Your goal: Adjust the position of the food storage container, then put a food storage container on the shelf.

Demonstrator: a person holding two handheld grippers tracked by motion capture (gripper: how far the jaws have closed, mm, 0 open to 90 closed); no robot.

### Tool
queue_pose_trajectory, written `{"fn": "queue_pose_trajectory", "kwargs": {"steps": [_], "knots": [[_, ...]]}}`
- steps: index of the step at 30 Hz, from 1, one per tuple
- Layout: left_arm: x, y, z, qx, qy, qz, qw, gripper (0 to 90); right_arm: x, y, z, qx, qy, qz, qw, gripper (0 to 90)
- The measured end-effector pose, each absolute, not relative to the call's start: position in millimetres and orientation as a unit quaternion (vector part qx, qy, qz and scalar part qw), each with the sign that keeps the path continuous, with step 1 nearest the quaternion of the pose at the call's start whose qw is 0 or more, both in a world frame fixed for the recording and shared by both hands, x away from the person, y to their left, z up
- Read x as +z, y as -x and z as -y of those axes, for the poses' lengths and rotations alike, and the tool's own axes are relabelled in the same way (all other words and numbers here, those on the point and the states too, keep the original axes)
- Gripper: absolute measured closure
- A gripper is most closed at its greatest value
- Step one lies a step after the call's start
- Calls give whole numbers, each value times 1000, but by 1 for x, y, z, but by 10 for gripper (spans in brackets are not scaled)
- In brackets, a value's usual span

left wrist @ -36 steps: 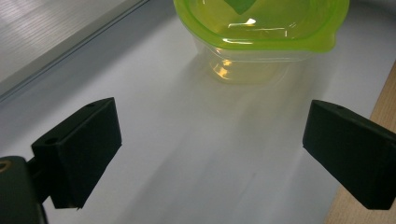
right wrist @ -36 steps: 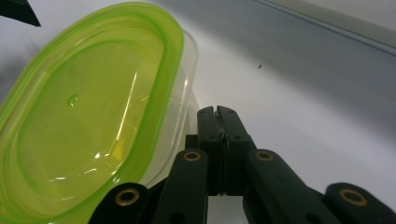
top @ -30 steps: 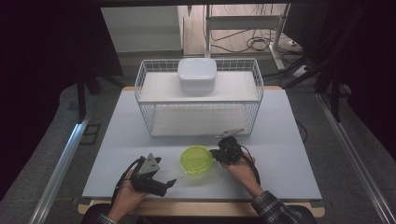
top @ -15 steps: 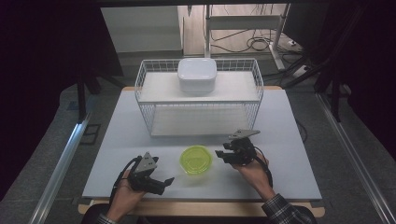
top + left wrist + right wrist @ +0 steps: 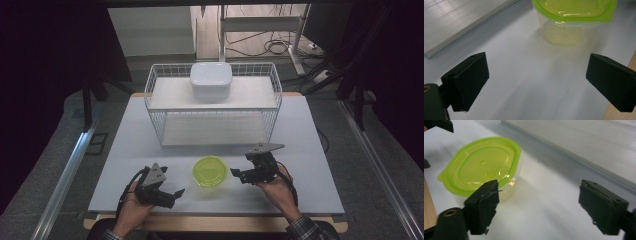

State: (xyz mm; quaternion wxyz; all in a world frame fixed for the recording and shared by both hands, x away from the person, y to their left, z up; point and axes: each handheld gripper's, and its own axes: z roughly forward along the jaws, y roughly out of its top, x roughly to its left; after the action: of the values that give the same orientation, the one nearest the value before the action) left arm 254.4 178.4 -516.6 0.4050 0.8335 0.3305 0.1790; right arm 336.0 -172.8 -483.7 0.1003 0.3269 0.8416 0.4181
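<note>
A clear tub with a lime-green lid [image 5: 210, 171] stands near the table's front edge, between my two grippers. My left gripper [image 5: 176, 194] rests to its left, open and empty, jaws pointing at the tub [image 5: 574, 15]; in its own view the left gripper [image 5: 536, 82] frames bare table. My right gripper [image 5: 236, 175] hovers just right of the tub, apart from it. Its jaws have just been opening and nothing lies between them. In the right gripper view the right gripper [image 5: 541, 205] stands wide, with the tub [image 5: 481, 165] beyond its left pad.
A white wire basket [image 5: 215, 127] stands at the middle back of the white table [image 5: 310, 150], with a white lidded box [image 5: 210, 80] on its upper shelf. The wooden front edge [image 5: 210, 222] runs under the hands.
The right gripper has drawn back to the right from the tub's edge, risen a little, and gone from shut to open. The left gripper and the tub have stayed put.
</note>
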Motion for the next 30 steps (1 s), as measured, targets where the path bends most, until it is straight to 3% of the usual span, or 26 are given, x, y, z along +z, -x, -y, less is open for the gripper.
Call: {"fn": "queue_pose_trajectory", "kwargs": {"steps": [7,17,30], "knots": [[-518,-253,-179,182,-834,-328,404,42,-487,-329,177,422,-315,-845,95,92],[-518,-254,-178,182,-836,-324,404,42,-491,-330,178,419,-315,-846,98,51],[-519,-254,-176,182,-838,-322,400,42,-486,-336,172,414,-325,-847,70,35]]}}
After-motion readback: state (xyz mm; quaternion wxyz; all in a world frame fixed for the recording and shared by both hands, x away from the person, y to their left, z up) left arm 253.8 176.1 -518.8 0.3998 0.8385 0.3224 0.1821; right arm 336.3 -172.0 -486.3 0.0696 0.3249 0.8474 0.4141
